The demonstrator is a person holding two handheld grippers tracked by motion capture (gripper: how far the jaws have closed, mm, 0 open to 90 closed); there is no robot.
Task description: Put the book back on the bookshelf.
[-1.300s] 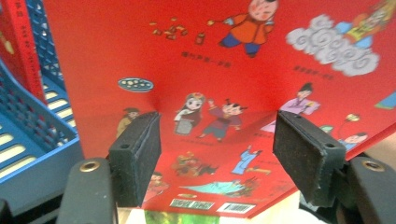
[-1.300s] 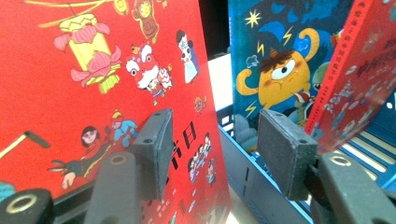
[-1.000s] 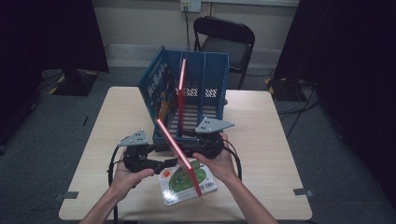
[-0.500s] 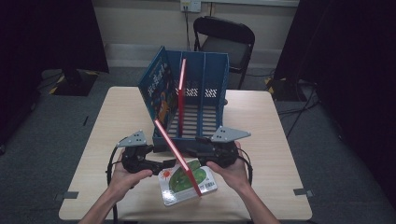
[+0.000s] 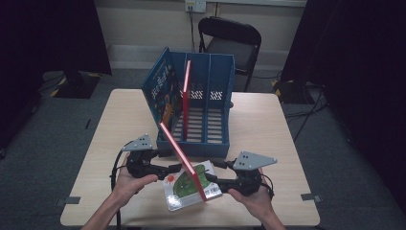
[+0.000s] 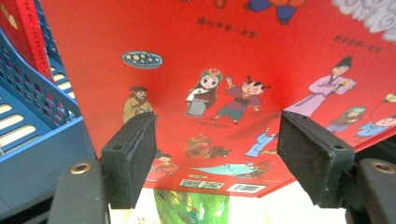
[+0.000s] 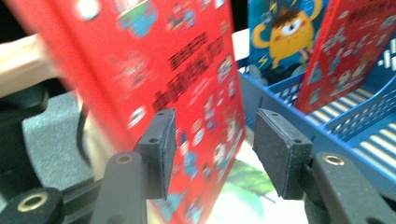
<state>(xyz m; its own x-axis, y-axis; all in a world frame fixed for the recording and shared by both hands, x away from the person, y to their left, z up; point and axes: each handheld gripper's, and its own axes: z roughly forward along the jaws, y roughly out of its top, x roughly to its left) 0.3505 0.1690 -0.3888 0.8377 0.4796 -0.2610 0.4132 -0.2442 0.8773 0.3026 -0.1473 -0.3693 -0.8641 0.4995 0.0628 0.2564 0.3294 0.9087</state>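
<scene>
Where book (image 5: 184,160) tilts, hands (image 5: 127,184) flank.

A light wood table (image 5: 268,124) on grey carpet (image 5: 48,139); beyond the jaws, a black chair (image 5: 231,40) against the pale wall (image 5: 143,21).

The high view is dim, its dark room edges near black; soft overhead light falls on the tabletop (image 5: 119,124), leaving faint shadows. The left gripper view is bright and fairly sharp, with a slightly glossy red book (image 6: 243,70). The right gripper view smears that book (image 7: 177,84) with motion blur
</scene>
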